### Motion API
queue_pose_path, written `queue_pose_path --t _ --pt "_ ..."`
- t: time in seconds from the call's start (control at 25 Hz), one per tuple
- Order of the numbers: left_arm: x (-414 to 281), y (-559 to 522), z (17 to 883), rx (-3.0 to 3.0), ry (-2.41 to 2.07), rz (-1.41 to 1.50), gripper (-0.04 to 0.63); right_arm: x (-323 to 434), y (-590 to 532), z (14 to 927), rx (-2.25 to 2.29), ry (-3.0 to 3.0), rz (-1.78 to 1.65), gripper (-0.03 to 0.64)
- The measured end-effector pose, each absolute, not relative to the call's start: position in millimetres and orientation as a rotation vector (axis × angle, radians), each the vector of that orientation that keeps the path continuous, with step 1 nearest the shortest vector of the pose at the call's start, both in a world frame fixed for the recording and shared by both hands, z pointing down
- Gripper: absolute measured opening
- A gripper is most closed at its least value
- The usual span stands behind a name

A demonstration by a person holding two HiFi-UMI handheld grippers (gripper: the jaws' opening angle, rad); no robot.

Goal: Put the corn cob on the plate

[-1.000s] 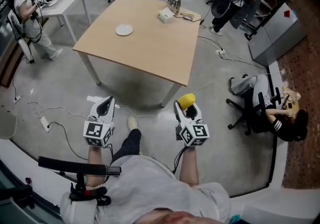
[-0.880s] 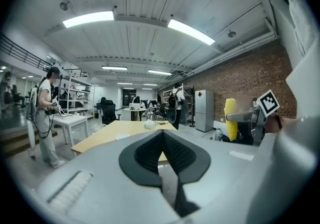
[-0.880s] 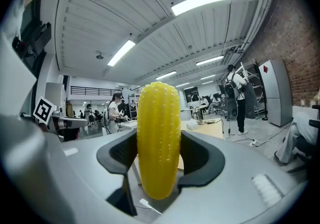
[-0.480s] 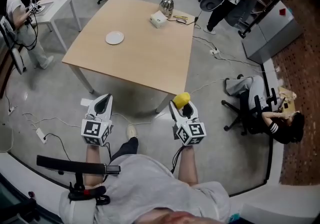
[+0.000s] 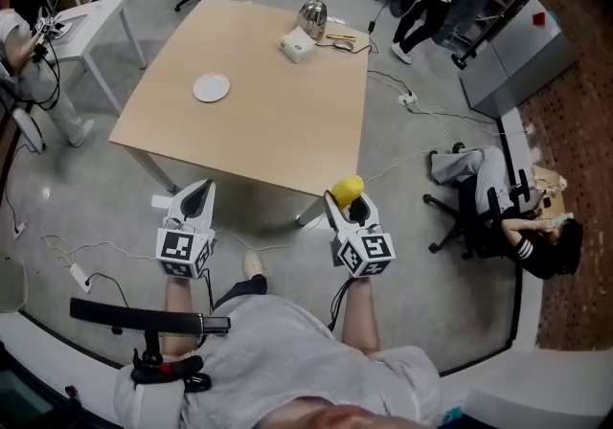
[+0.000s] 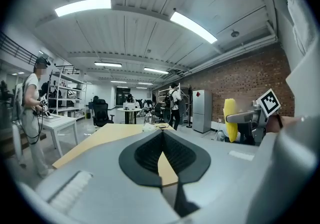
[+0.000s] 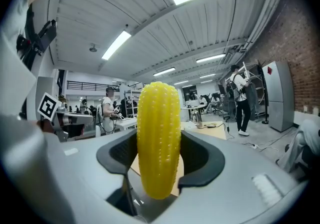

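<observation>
Yellow corn cob [image 7: 159,138] stands upright, pinched between the jaws of the right gripper [image 5: 349,210], at the near edge of the table.
Wooden table [image 5: 287,121] lies just beyond both grippers, and the white plate [image 5: 211,87] rests on its far left part, well apart from the cob. Left gripper [image 5: 196,205] has its jaws pressed together with nothing between them. Farther back on the table sit a white box [image 5: 298,46] and a shiny metal vessel [image 5: 311,13].
</observation>
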State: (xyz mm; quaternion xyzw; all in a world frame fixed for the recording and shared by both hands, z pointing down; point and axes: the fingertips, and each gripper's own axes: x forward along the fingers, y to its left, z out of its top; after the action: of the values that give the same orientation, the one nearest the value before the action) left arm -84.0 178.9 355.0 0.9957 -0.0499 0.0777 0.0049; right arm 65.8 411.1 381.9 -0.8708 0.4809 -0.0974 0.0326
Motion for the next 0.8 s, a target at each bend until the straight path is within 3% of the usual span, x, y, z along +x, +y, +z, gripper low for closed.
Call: queue_pose_path --t 0.4,0.8 --pt "-37 121 360 3.114 -0.174 0.225 0.02 111 350 385 -2.678 1.517 -0.304 0.255" --pt "-34 91 366 3.097 -0.246 0.216 0.02 129 314 385 -2.661 1.586 -0.299 0.255"
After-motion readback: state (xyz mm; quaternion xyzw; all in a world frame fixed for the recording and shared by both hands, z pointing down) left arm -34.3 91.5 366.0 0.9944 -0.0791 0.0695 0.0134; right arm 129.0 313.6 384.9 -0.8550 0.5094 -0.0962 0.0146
